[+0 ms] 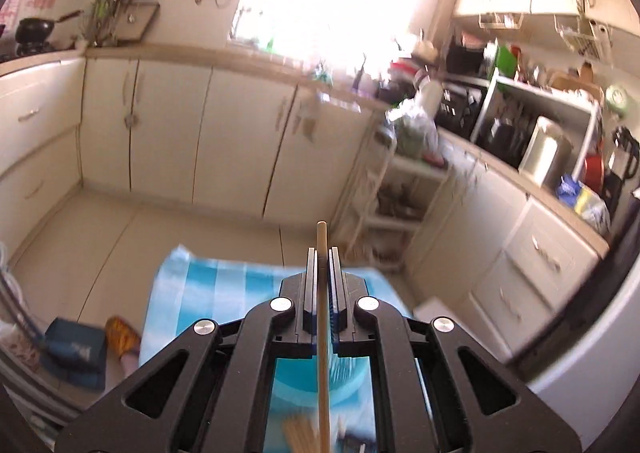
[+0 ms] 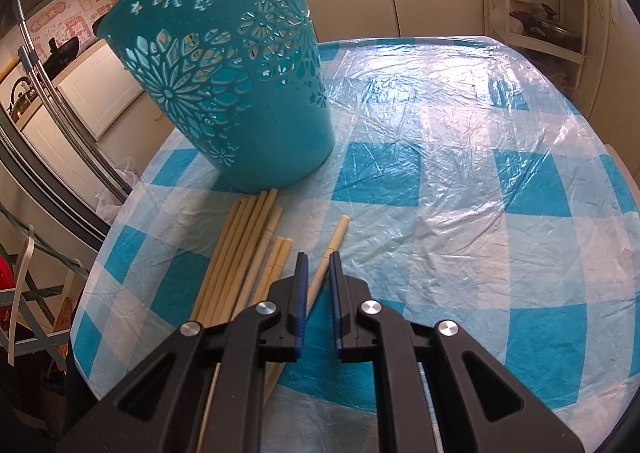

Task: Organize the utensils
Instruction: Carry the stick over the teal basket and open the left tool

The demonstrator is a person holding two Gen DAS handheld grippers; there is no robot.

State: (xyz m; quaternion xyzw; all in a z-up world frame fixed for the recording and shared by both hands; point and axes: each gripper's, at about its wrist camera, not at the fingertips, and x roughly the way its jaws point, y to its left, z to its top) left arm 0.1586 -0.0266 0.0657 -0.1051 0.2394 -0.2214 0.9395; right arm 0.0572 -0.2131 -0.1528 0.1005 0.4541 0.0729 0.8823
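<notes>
A single chopstick (image 1: 322, 293) is clamped in the left gripper (image 1: 322, 253) — the right gripper (image 2: 318, 257) is held narrow, nothing visibly pinched, over a loose chopstick (image 2: 334, 249)

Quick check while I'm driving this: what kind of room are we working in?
Almost certainly a home kitchen: a run of cream cabinets under a counter, a black pan on the stove, and a rice cooker on the side counter.
</notes>
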